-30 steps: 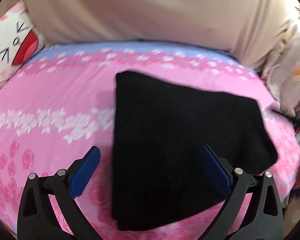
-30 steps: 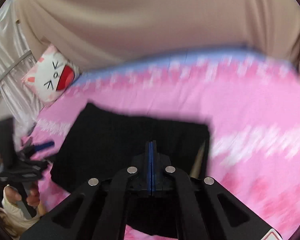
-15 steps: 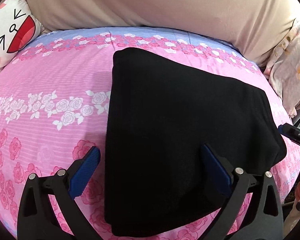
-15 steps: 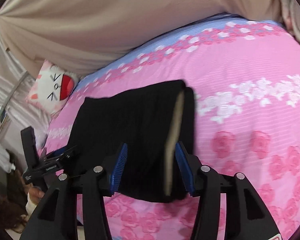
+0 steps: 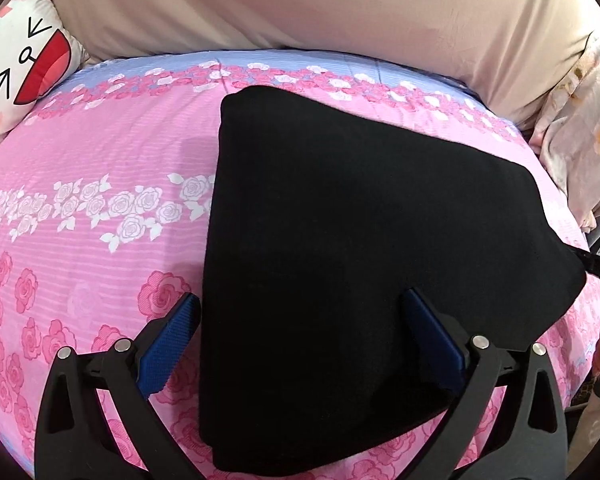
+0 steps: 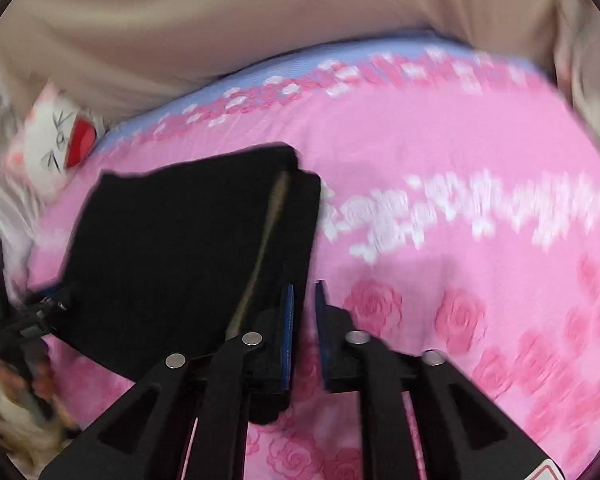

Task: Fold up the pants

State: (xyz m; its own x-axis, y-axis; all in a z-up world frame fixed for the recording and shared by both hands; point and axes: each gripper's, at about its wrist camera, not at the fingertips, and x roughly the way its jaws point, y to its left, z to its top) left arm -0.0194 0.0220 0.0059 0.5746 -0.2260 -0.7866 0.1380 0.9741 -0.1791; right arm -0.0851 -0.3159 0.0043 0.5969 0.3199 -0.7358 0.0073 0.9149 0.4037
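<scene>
The black pants (image 5: 360, 248) lie folded into a compact stack on the pink floral bedsheet (image 5: 100, 184). My left gripper (image 5: 300, 320) is open and empty, its blue pads straddling the near left edge of the stack just above it. In the right wrist view the pants (image 6: 180, 248) show a tan inner band along their right edge. My right gripper (image 6: 302, 320) hovers at that edge with its jaws a narrow gap apart, holding nothing. The left gripper (image 6: 40, 304) shows at the far left of that view.
A white cat-face pillow (image 5: 16, 68) sits at the back left. A beige blanket (image 5: 300, 8) runs along the back of the bed. A floral cloth (image 5: 580, 152) lies at the right edge. The sheet (image 6: 480, 240) stretches to the right of the pants.
My right gripper opened, let go of the pants' edge, then narrowed its jaws and moved right. The left gripper moved closer over the stack and stayed open.
</scene>
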